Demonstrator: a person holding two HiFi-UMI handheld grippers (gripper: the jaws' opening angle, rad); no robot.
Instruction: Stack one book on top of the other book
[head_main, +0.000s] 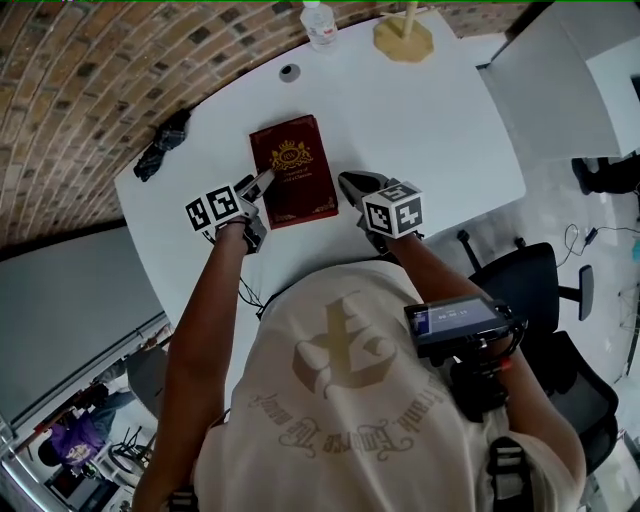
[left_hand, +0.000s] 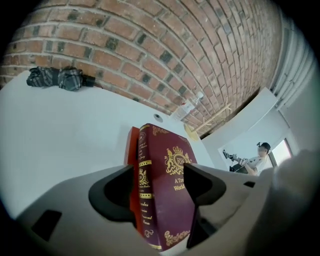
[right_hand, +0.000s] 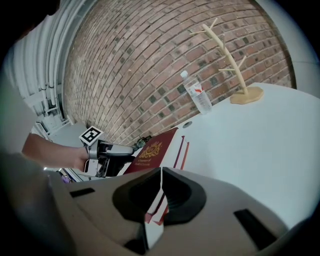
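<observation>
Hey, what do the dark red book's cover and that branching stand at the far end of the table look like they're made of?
The book looks like leather-look board, matte maroon with shiny gilt stamping. The stand is probably pale wood, tan and dull, though plastic is possible.

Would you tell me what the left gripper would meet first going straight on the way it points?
Most likely the maroon book, whose spine lies straight ahead between the open jaws of the left gripper; depth is unclear.
</observation>
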